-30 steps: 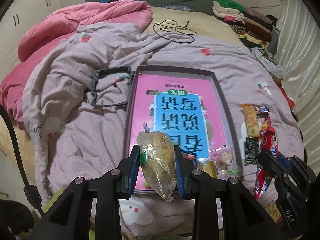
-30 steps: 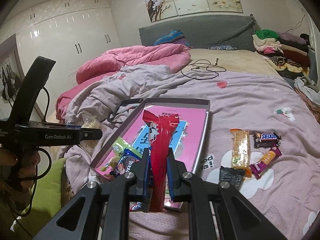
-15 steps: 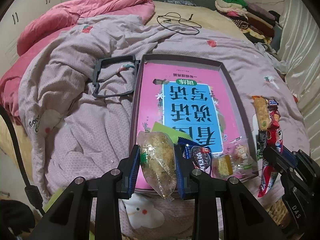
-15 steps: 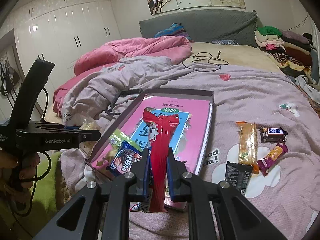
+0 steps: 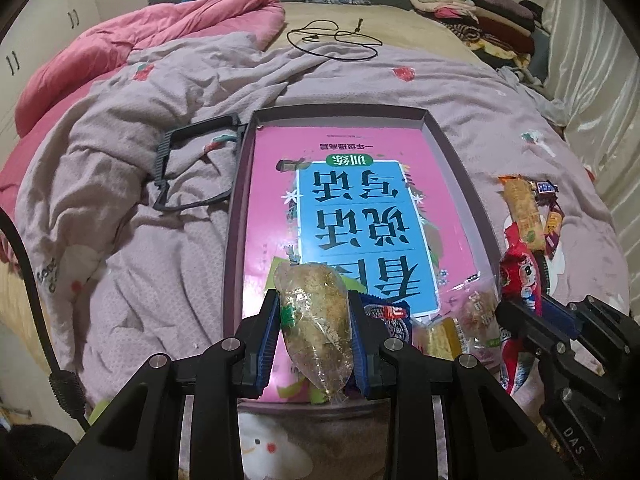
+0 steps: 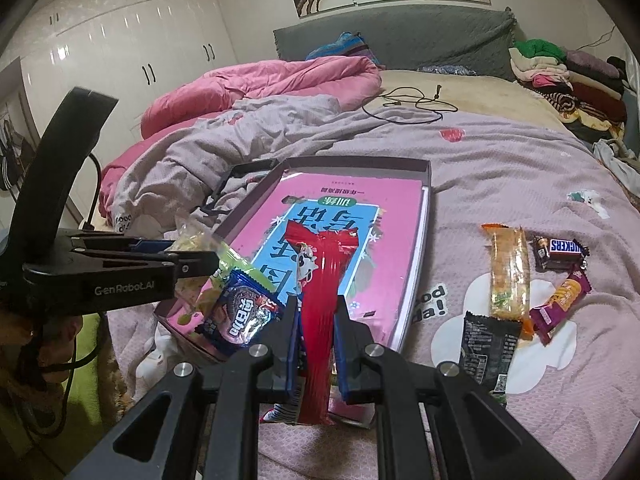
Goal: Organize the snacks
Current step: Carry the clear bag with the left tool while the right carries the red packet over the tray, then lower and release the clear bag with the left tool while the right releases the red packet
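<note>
My left gripper (image 5: 314, 322) is shut on a clear bag of golden-brown snack (image 5: 314, 320), held above the near left corner of the grey tray (image 5: 234, 216) that has a pink book in it. My right gripper (image 6: 316, 334) is shut on a long red snack packet (image 6: 320, 312), held above the tray's near edge (image 6: 412, 280). In the left wrist view the right gripper (image 5: 532, 316) and its red packet (image 5: 520, 280) show at the right. A blue cookie packet (image 6: 240, 316) and other snacks lie at the tray's near end.
On the purple blanket right of the tray lie an orange bar (image 6: 508, 272), a Snickers bar (image 6: 560, 254), a purple packet (image 6: 560, 306) and a black packet (image 6: 486, 352). A black frame (image 5: 196, 168) lies left of the tray. A cable (image 5: 332, 38) and folded clothes (image 5: 476, 20) lie further back.
Both grippers have moved forward over the tray's near end with their packets still held. The snacks at the tray's near end have come into clearer view.
</note>
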`<state>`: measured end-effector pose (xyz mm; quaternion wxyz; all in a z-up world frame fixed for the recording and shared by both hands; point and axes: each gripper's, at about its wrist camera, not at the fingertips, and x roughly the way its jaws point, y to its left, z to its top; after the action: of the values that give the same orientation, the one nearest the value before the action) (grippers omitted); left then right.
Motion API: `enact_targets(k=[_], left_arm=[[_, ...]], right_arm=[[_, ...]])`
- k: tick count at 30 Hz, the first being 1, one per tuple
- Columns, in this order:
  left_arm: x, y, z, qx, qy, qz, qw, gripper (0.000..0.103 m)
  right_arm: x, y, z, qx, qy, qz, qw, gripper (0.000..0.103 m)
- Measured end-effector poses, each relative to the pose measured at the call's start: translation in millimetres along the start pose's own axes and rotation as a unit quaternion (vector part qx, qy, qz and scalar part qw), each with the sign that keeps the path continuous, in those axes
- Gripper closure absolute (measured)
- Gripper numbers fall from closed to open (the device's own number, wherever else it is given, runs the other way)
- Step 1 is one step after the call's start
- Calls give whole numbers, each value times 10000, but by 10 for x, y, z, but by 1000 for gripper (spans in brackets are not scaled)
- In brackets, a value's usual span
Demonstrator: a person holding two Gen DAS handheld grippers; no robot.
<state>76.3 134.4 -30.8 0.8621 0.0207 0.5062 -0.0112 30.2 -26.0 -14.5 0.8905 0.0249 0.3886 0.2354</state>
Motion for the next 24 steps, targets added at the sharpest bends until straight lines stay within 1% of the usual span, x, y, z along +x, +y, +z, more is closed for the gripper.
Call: enact_targets(k=[15,24], left_arm=[[171,-96,48,70,67,-37,9999,70],[206,-101,67,77,84,-33,9999,70]], right_arm=[[164,46,52,-184,57,-55,9998,88],[370,118,76,-254,374,-58,9990,88]])
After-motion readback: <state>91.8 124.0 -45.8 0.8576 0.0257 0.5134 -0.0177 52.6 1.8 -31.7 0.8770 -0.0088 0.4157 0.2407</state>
